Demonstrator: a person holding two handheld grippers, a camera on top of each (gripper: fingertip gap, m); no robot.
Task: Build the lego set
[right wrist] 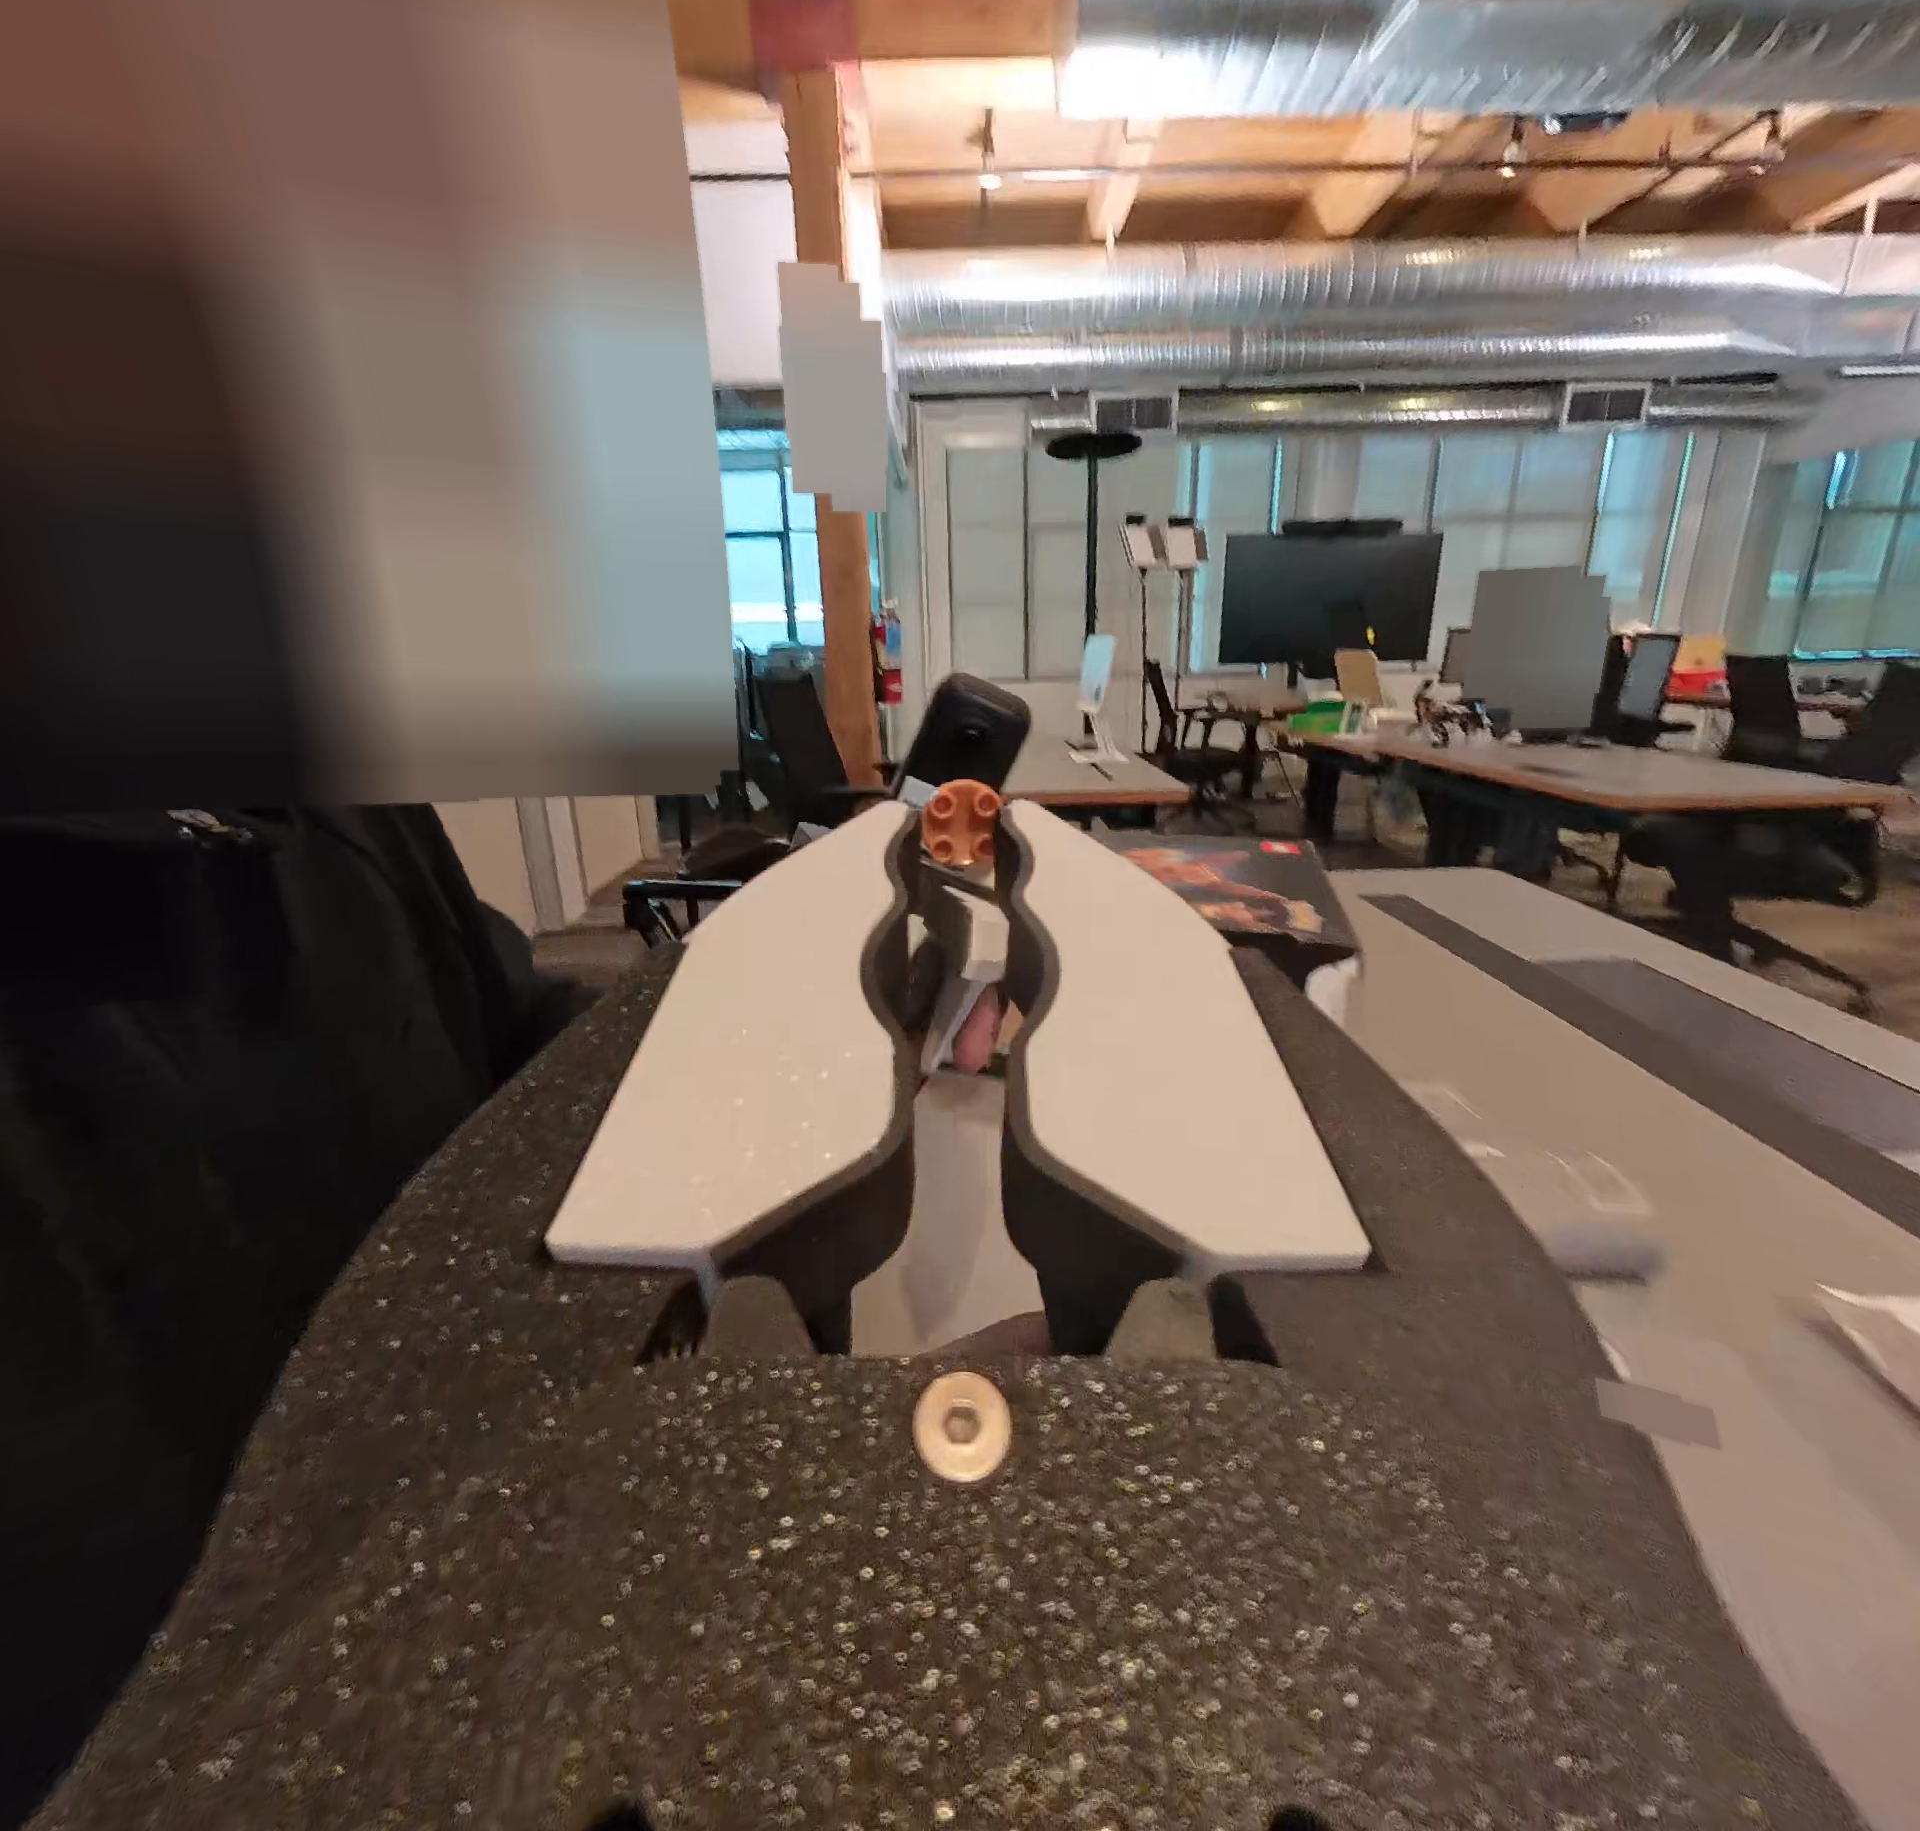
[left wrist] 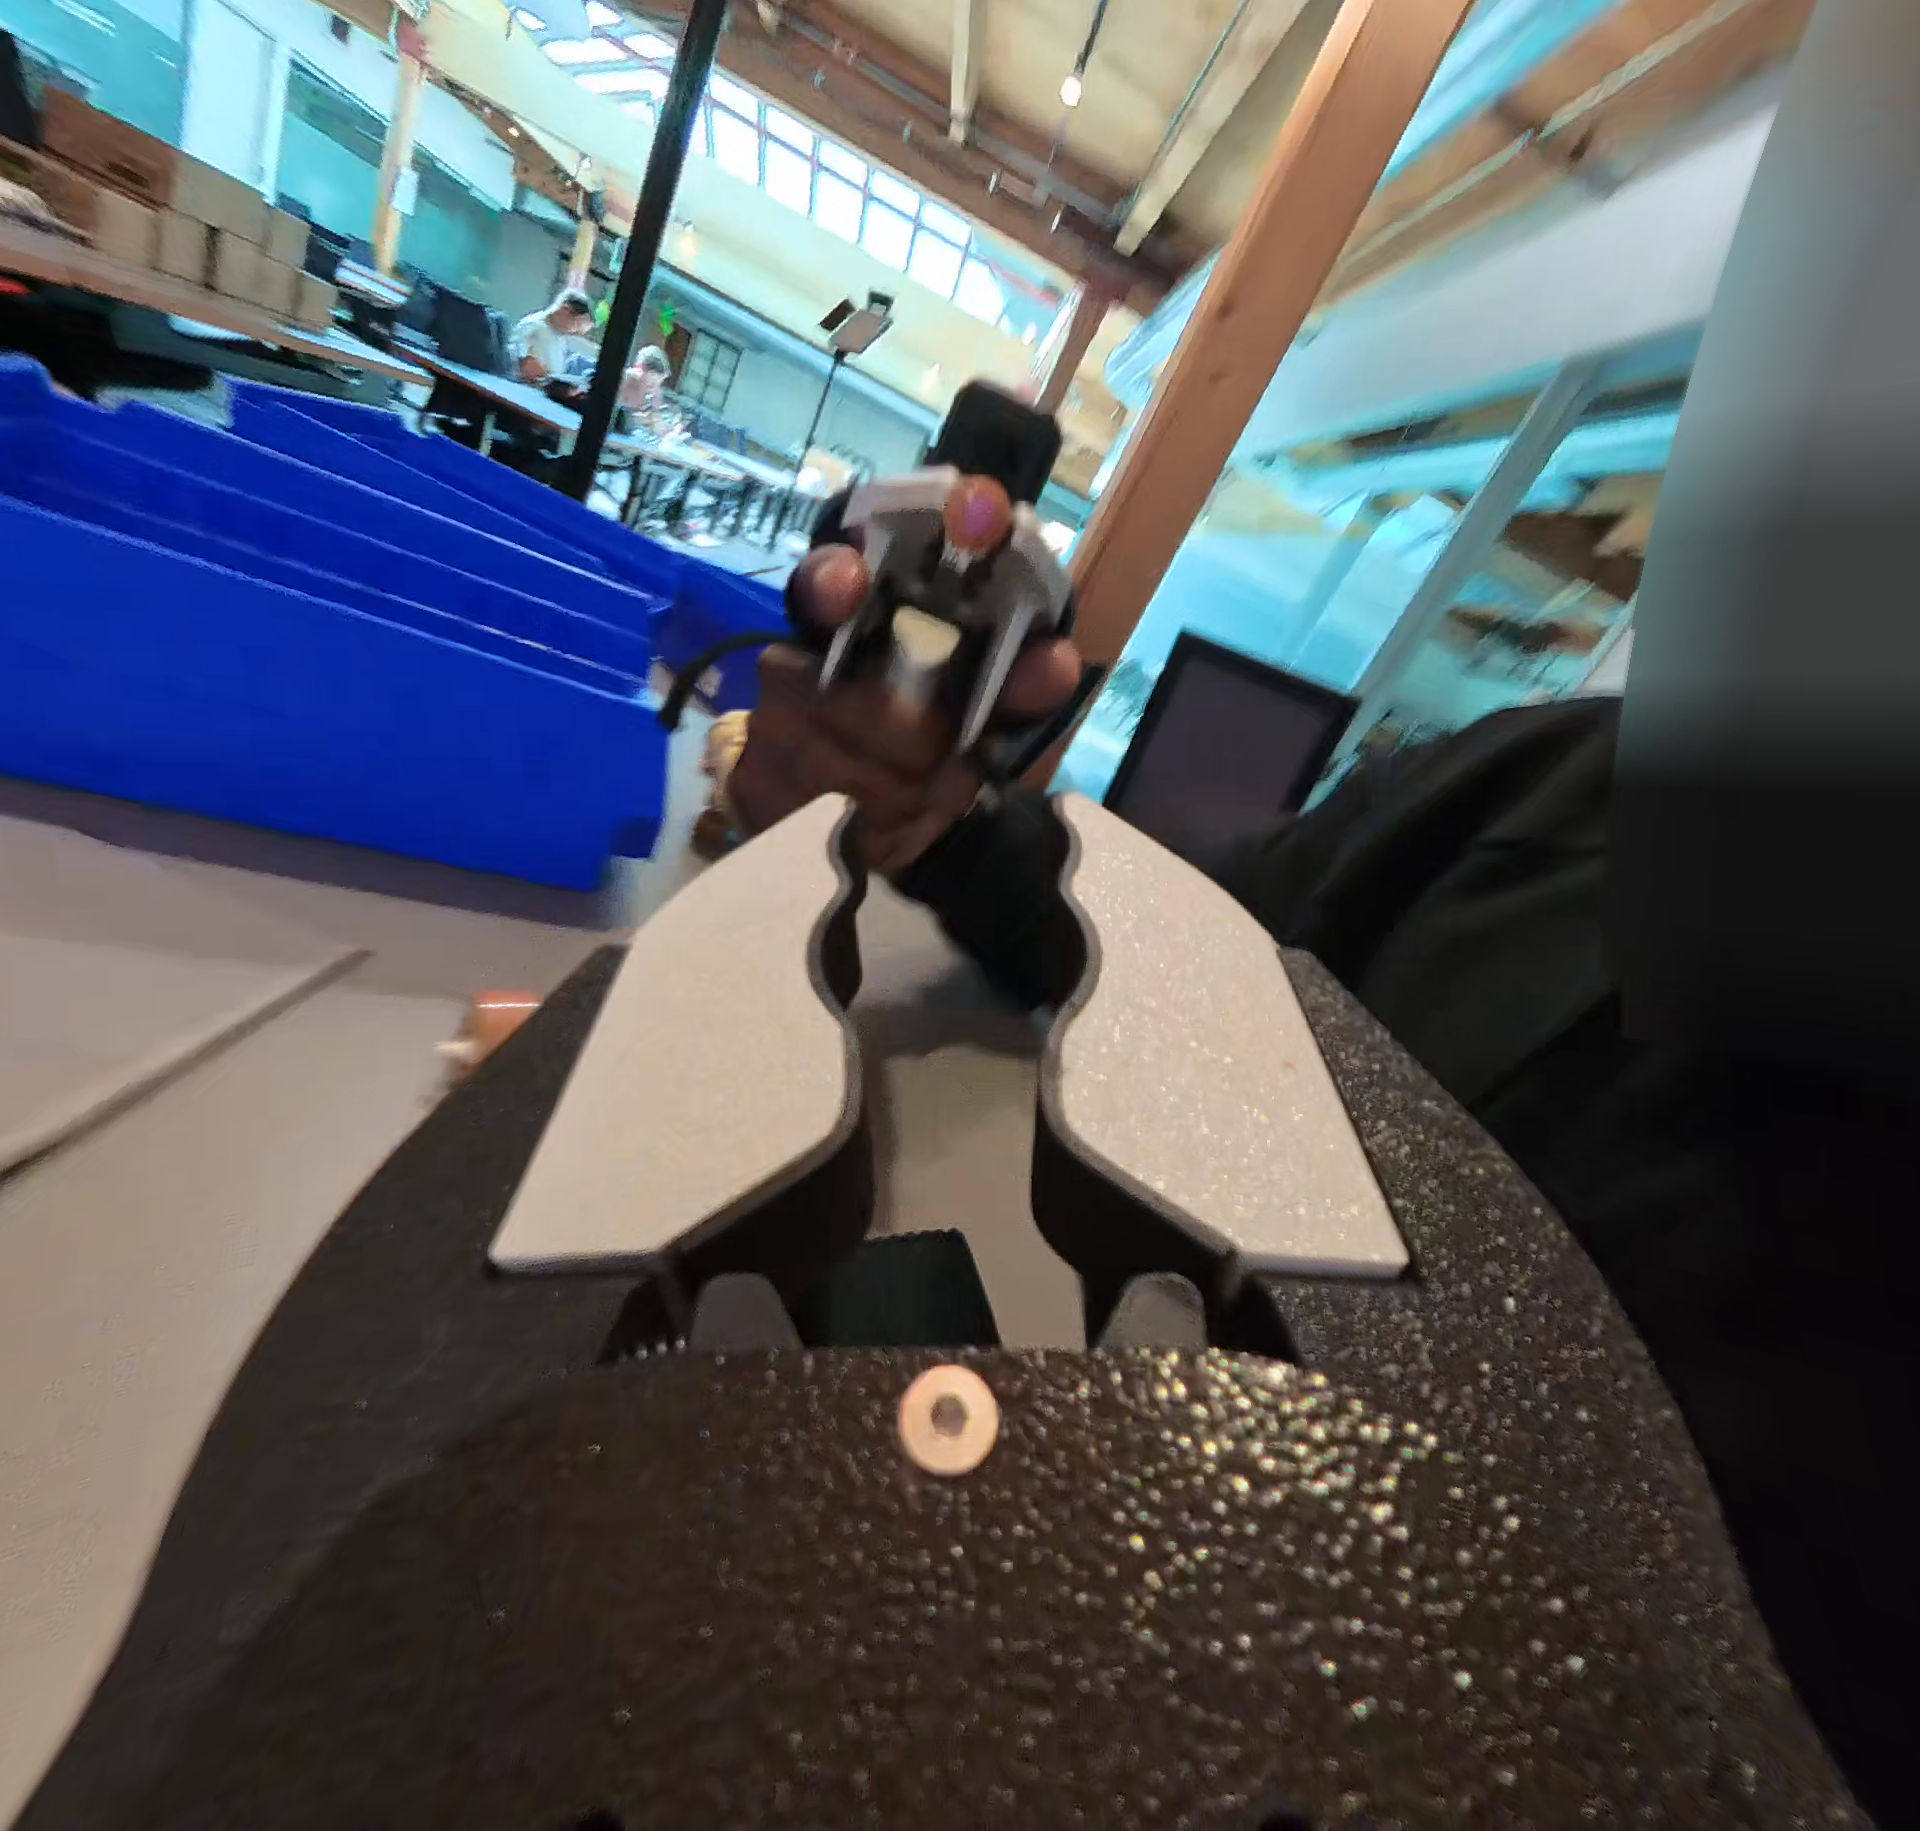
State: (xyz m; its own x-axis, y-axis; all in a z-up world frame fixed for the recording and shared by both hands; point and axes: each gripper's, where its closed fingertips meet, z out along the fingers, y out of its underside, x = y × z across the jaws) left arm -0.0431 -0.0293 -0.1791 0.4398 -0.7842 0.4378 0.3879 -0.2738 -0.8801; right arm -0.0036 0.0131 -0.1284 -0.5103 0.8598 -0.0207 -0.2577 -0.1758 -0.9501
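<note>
In the right wrist view my right gripper [right wrist: 961,831] is shut on a small round orange studded brick [right wrist: 961,823], pinched at the very fingertips with its studs facing the camera. It is raised off the table. Just beyond it is my left gripper, with its black camera [right wrist: 971,732] pointing back at me. In the left wrist view my left gripper [left wrist: 956,836] is open, and only a hand and a dark sleeve show through its gap. The right gripper [left wrist: 966,545], held by that hand [left wrist: 831,742], faces it closely with the orange brick [left wrist: 977,524] at its tips.
Blue bins [left wrist: 312,659] stand in a row on the left of the grey table [left wrist: 208,1210]. A small orange piece [left wrist: 499,1012] lies on the table near my left gripper. A printed box [right wrist: 1236,893] sits at the table's far edge. A wooden post [left wrist: 1278,254] is behind. My hands' fingertips stand some 8 cm from each other.
</note>
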